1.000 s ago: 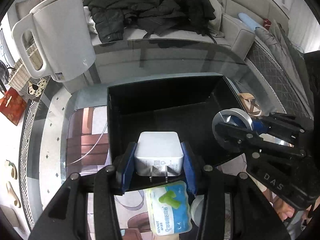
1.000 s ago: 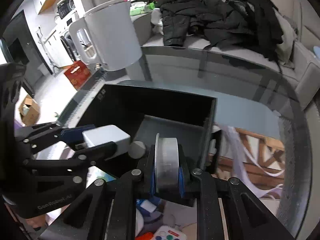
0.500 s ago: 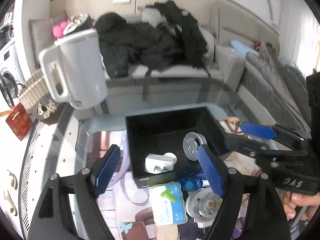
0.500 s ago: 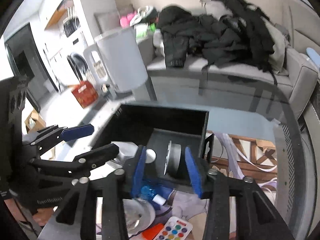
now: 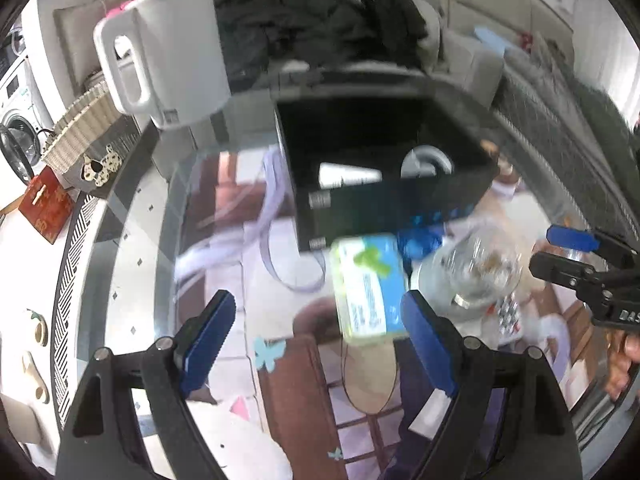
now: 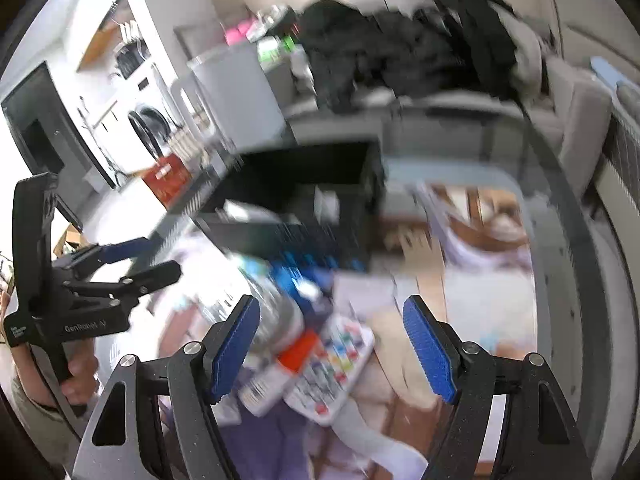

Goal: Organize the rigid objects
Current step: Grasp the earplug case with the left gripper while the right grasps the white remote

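A black open box (image 5: 384, 196) stands on the glass table; inside it lie a white charger (image 5: 348, 176) and a grey tape roll (image 5: 426, 160). My left gripper (image 5: 320, 340) is open and empty, pulled back from the box, with a blue-green packet (image 5: 370, 288) between its fingers' line. My right gripper (image 6: 332, 340) is open and empty above a white remote with coloured buttons (image 6: 332, 364) and a white-orange tube (image 6: 280, 372). The box (image 6: 304, 208) is blurred in the right wrist view. A clear jar (image 5: 474, 272) stands right of the packet.
A white kettle (image 5: 168, 60) stands at the table's far left. A grey sofa with black coats (image 5: 320, 16) lies behind. A blue item (image 5: 420, 240) sits by the box's front wall. The right gripper shows in the left view (image 5: 576, 252).
Both grippers let go of the charger and the tape roll into the box, opened wide, and pulled back toward the near side of the table.
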### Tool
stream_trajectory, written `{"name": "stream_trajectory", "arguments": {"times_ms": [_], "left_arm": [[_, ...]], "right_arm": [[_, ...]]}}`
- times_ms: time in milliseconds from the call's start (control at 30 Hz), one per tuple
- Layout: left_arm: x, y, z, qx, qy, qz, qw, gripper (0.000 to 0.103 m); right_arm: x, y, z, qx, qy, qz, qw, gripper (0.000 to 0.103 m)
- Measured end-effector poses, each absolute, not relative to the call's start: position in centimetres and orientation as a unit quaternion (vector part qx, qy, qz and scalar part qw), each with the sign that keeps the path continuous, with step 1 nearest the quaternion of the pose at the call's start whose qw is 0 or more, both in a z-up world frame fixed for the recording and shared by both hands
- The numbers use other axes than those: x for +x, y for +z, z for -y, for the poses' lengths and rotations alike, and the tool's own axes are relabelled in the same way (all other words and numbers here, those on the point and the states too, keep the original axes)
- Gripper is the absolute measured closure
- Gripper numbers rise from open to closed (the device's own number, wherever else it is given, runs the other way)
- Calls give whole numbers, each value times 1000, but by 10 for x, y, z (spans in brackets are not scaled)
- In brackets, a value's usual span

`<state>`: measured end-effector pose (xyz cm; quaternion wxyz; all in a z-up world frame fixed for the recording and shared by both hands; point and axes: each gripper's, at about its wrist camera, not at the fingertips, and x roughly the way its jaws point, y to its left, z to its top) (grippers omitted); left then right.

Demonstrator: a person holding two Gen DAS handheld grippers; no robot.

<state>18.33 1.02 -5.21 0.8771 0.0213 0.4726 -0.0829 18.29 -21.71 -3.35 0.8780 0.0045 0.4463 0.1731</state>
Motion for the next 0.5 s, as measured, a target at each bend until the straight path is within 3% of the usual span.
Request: {"name": "stream_trajectory", "arguments": {"times_ms": [267,500], "left_arm": [[184,-68,16,65,-83,-486,868,18],[187,-76,25,81,-82,-498,859,18]], "right_arm": [[186,-81,210,-27,170,-497,851,27],[181,-92,192,-82,169,-485,854,27]]}}
